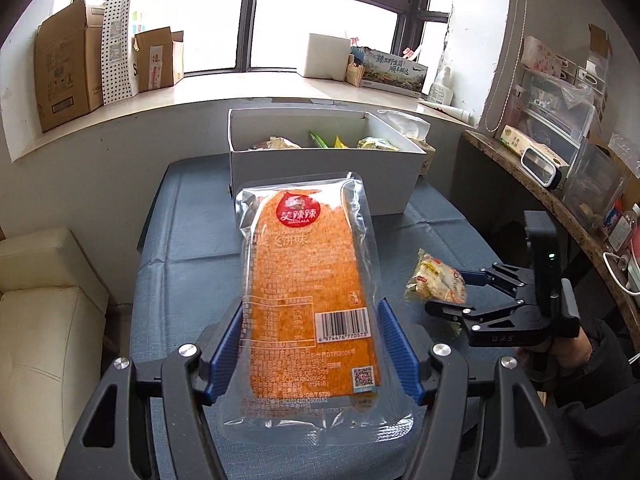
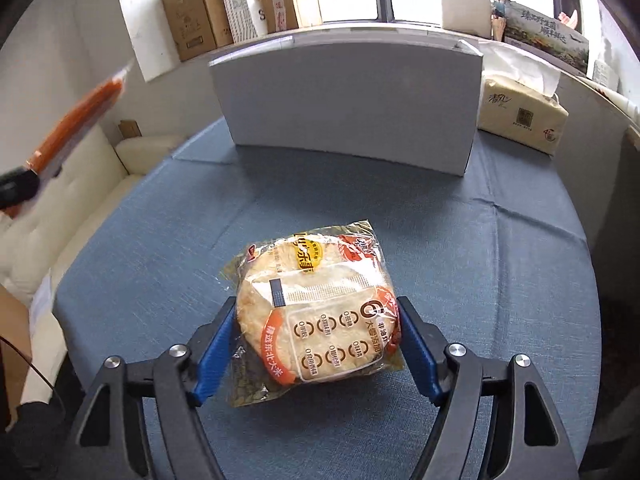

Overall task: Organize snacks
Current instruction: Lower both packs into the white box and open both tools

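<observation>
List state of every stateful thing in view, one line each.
left gripper: shut on orange snack pack.
orange snack pack: sealed, held above the table.
right gripper: fingers against both sides of rice cracker pack.
rice cracker pack: sealed, on the blue tablecloth.
white box: open-topped, several snacks already inside.
tissue pack: opened, a tissue sticking out.

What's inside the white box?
The white box holds several snack packets, some yellow and green. Its front wall hides whatever lies lower down.
</observation>
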Demonstrator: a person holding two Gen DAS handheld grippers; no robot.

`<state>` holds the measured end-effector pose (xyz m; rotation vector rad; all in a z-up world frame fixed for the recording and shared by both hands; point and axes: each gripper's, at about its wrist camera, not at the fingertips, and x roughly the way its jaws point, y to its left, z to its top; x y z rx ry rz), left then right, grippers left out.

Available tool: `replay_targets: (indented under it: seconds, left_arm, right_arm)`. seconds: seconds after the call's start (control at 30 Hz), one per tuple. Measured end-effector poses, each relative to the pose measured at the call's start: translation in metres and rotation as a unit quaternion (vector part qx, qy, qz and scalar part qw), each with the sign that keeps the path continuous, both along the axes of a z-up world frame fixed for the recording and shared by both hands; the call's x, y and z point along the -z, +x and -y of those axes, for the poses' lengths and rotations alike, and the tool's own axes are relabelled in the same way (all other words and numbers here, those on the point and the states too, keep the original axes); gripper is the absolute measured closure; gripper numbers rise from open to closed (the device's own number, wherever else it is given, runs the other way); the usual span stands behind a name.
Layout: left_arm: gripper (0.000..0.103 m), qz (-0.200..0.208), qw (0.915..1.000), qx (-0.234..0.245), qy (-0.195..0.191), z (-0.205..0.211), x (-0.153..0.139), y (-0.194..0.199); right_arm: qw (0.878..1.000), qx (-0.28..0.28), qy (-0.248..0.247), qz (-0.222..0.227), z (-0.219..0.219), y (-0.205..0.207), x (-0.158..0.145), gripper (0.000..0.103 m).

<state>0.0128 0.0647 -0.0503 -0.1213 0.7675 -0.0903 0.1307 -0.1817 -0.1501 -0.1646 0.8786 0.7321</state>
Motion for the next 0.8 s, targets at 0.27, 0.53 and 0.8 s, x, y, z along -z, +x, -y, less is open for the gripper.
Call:
replay_targets:
  seconds: [0.27, 0.53, 0.8]
  left_arm:
    - [0.032, 0.050, 0.9986, 0.009, -0.016, -0.006, -0.049, 0.066]
    - [0.032, 0.052, 0.9985, -0.017, 0.007, -0.012, -0.074, 0.180]
    - [0.015, 0.016, 0.9992, -0.037, 0.000, -0.019, -0.049, 0.260]
  right_arm:
    - [0.994, 0.020, 0.081, 0.074, 0.005, 0.022, -0.096, 0.024]
    - [0.990, 0.060, 0.079, 0.099, -0.022, 0.114, -0.154, 0.024]
    - [0.993, 0.079, 0.042, 0.080, -0.058, 0.208, -0.152, 0.022]
